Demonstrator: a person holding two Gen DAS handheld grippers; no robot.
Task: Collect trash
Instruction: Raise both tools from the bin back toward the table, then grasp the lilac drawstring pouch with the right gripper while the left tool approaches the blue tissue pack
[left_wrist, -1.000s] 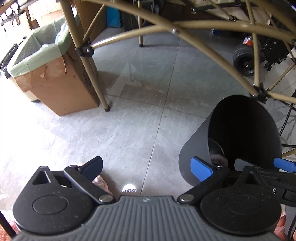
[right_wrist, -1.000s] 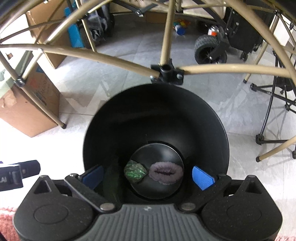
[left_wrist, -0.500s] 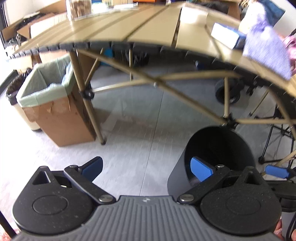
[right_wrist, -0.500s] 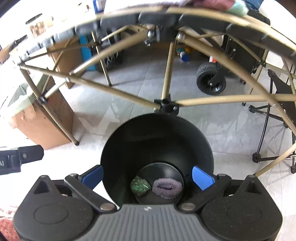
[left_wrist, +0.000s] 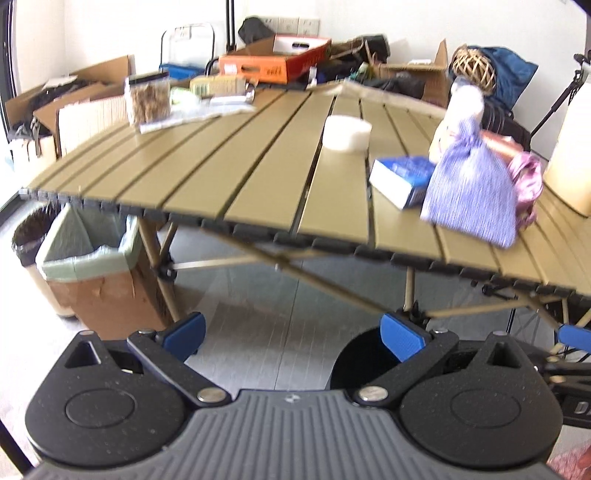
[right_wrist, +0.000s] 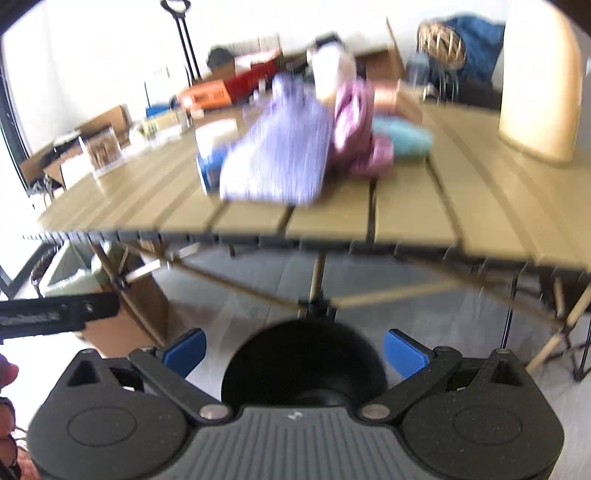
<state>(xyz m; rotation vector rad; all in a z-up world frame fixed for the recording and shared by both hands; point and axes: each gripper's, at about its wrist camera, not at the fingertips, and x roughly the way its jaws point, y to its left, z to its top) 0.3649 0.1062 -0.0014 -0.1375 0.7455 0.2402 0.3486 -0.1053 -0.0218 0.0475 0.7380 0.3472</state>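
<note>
Trash here means the clutter on the slatted table (left_wrist: 258, 177), with a black bin (right_wrist: 303, 362) on the floor below its near edge; from the left, a cardboard box lined with a green bag (left_wrist: 88, 258) stands by a table leg; the left gripper (left_wrist: 293, 336) has its jaws apart and empty; a white roll (left_wrist: 346, 132), blue box (left_wrist: 400, 179) and lilac cloth (left_wrist: 469, 184) lie on the slats; the right gripper (right_wrist: 293, 350), jaws apart and empty, hangs over the bin.
</note>
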